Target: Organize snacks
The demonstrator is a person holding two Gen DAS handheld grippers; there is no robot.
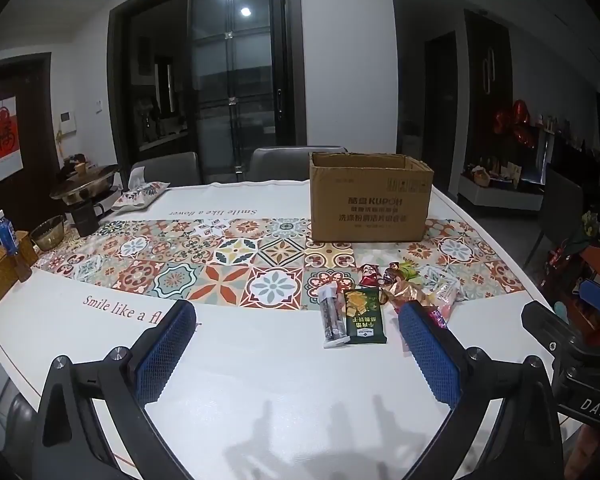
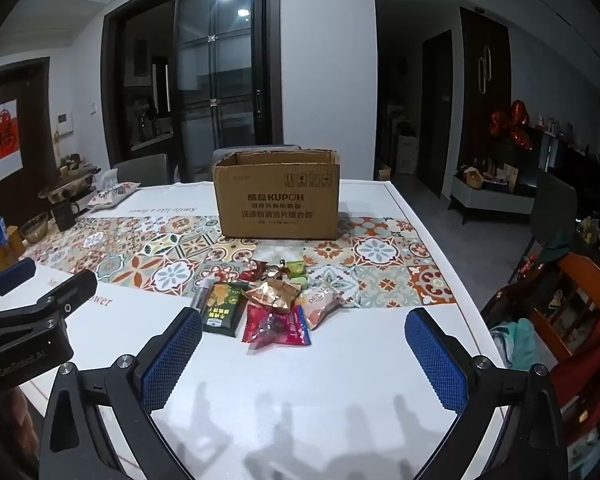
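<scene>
1. Right wrist view: a small heap of crinkly snack packets (image 2: pixel 276 308) lies on the white table top, at the near edge of the patterned tile strip and a little left of the table's middle line.
2. Within the heap, a dark green flat packet (image 2: pixel 223 310) lies on its left side with a clear tube-shaped packet (image 2: pixel 202 292) against it; a red and blue foil packet (image 2: pixel 278 328) is nearest the camera, and a pale pink pouch (image 2: pixel 322 307) sits on the right.
3. Behind the heap, apart from it, an open brown cardboard box (image 2: pixel 277 200) stands upright on the tile strip, flaps up, its printed side facing the camera.
4. Bare white table top (image 2: pixel 300 384) stretches between the heap and the near edge; more free surface lies right of the heap up to the table's right rim.
5. Right gripper (image 2: pixel 304 354) hovers short of the heap with its blue-padded fingers (image 2: pixel 172 364) spread wide and nothing between them.
6. Left gripper (image 1: pixel 296 352) is also released, fingers wide apart over bare table, with the heap ahead and to its right, partly hidden by the right-hand pad.
7. Left wrist view shows the far left table edge crowded: a woven basket (image 1: pixel 2 276), a blue-capped bottle (image 1: pixel 6 232), a glass bowl (image 1: pixel 48 232) and a lidded metal pot (image 1: pixel 86 188).
</scene>
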